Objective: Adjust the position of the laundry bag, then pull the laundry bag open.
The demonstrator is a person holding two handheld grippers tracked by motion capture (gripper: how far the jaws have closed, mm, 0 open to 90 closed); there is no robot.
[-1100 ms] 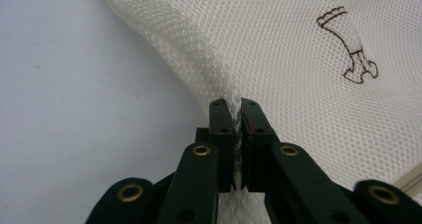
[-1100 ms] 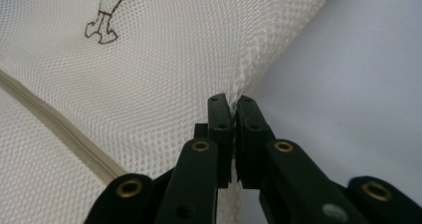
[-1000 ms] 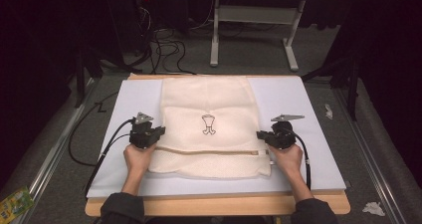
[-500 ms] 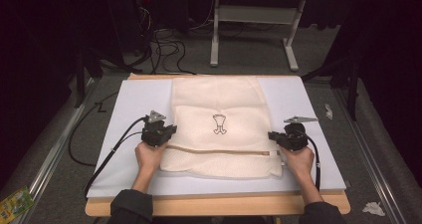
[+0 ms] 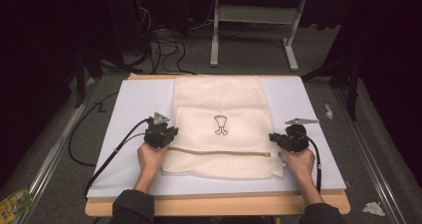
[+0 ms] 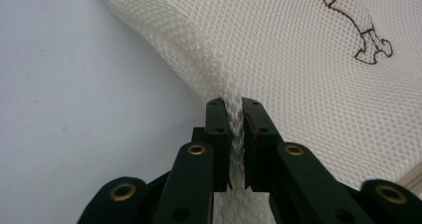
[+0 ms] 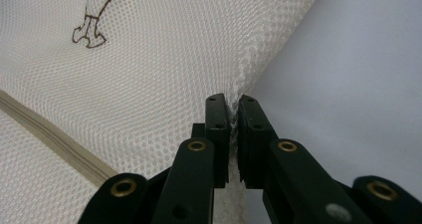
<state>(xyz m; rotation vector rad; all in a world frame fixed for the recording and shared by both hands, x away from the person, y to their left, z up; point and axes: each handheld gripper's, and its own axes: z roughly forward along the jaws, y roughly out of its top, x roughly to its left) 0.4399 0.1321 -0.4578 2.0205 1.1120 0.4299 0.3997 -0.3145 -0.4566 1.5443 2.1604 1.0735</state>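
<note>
High view: cream honeycomb-mesh bag [image 5: 219, 104]

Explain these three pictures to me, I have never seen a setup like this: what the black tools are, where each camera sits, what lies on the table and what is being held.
There is no machine here: a person holds a hand-operated gripper in each hand. The high view looks down from above the person's side of the table. It shows the left gripper and the right gripper at opposite side edges of a cream mesh bag, which lies on a white board and carries a small brown drawing and a zip. The other two pictures come from cameras on the grippers, looking along their black jaws. Each gripper pinches the edge of the bag, though the jaws have just been easing open slightly.
</note>
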